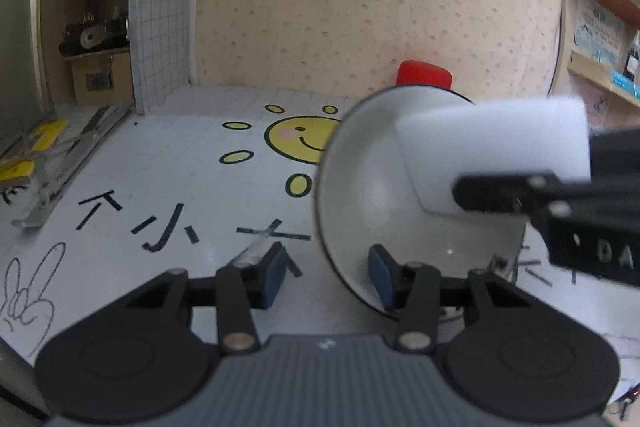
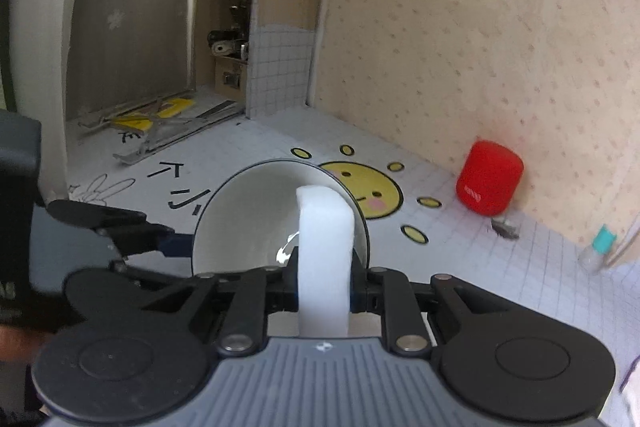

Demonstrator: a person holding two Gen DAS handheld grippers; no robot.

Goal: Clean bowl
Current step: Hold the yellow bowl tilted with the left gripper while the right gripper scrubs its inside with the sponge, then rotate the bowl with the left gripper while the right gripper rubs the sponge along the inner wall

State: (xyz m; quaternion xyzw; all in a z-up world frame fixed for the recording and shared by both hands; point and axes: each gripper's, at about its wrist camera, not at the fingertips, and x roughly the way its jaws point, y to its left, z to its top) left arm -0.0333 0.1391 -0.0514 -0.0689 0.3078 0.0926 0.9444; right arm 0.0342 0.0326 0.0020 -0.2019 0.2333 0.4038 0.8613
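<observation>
Left gripper (image 1: 328, 277) jaws pinching tilted white bowl (image 1: 372, 195) rim, right gripper (image 2: 324, 291) jaws pinching white sponge (image 2: 325, 247) inside bowl

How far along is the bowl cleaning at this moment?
Done: the left tool holds the white bowl by its rim, tilted up off the table, and the right tool is shut on a white sponge. In hand: the sponge is reaching into the bowl. Left: finishing the wipe and setting the bowl down.
</observation>
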